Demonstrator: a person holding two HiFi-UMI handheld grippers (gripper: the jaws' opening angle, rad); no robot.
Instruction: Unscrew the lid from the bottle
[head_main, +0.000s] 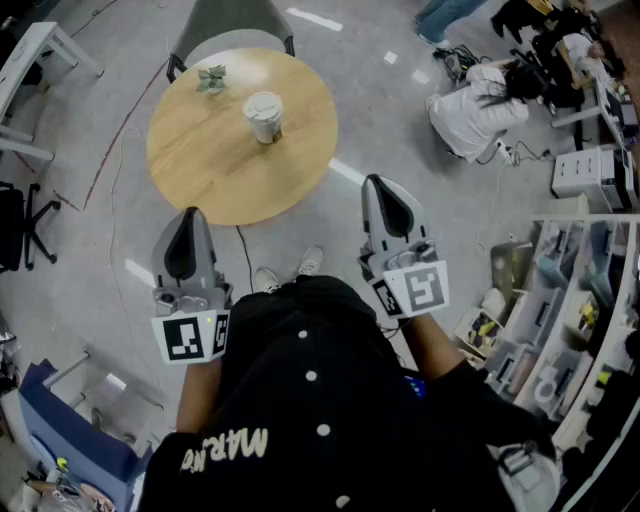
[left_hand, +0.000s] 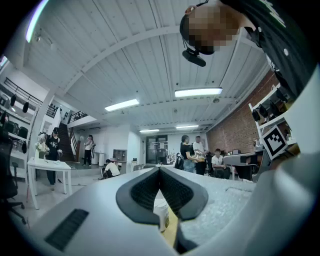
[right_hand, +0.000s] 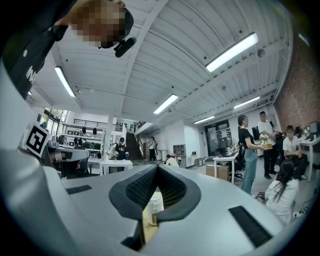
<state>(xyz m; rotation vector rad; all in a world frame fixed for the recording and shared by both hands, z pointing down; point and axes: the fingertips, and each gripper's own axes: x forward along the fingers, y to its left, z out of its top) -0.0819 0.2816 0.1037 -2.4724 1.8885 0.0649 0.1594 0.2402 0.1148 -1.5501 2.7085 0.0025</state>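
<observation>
A squat pale bottle (head_main: 264, 117) with a white lid stands upright on the round wooden table (head_main: 200, 160), right of the table's middle. Both grippers hang short of the table's near edge, above the floor, and neither touches the bottle. My left gripper (head_main: 189, 214) has its jaws shut with nothing between them. My right gripper (head_main: 376, 182) is likewise shut and empty. In the left gripper view the bottle (left_hand: 161, 214) shows through the gap under the closed left gripper (left_hand: 160, 170). The right gripper view shows the bottle (right_hand: 154, 204) below the closed right gripper (right_hand: 157, 167).
A small green plant-like item (head_main: 211, 78) lies at the table's far side, and a grey chair (head_main: 232, 28) stands behind it. A person (head_main: 478, 112) sits on the floor at the right. Shelves (head_main: 575, 320) line the right edge. A white desk (head_main: 30, 60) stands at the left.
</observation>
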